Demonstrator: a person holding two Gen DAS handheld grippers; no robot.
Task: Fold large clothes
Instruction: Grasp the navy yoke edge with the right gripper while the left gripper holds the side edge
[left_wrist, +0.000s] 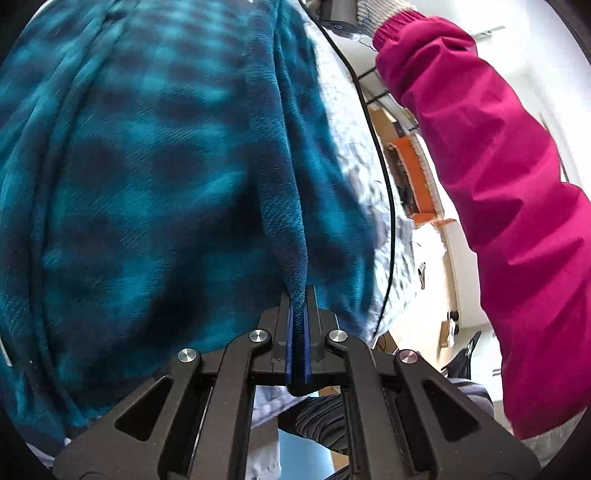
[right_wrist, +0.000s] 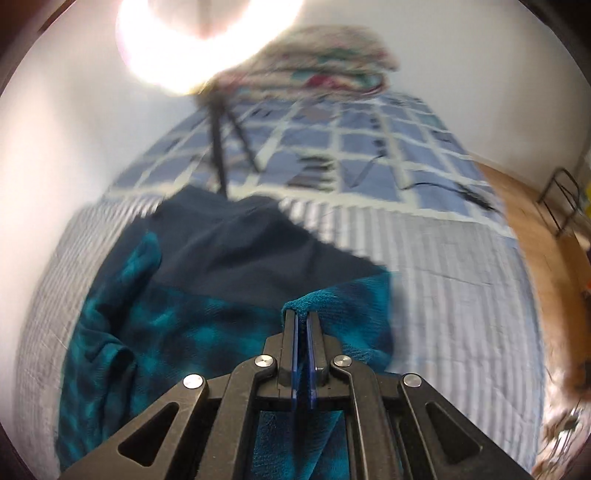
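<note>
Teal-and-navy plaid fleece (left_wrist: 155, 177) on a blue-and-white bed

The fleece is checked in bright teal and dark navy, and a plain navy panel (right_wrist: 236, 247) is seen in the right wrist view. Both grippers, left (left_wrist: 299, 295) and right (right_wrist: 302, 321), are black with blue pads (right_wrist: 294, 354) and silver rivets. The sleeve (left_wrist: 491, 192) is magenta. The bedspread (right_wrist: 450, 280) is striped in pale blue and white, the quilt (right_wrist: 362, 147) is checked in blue with white lines, and the floor (right_wrist: 524, 206) is tan.
</note>
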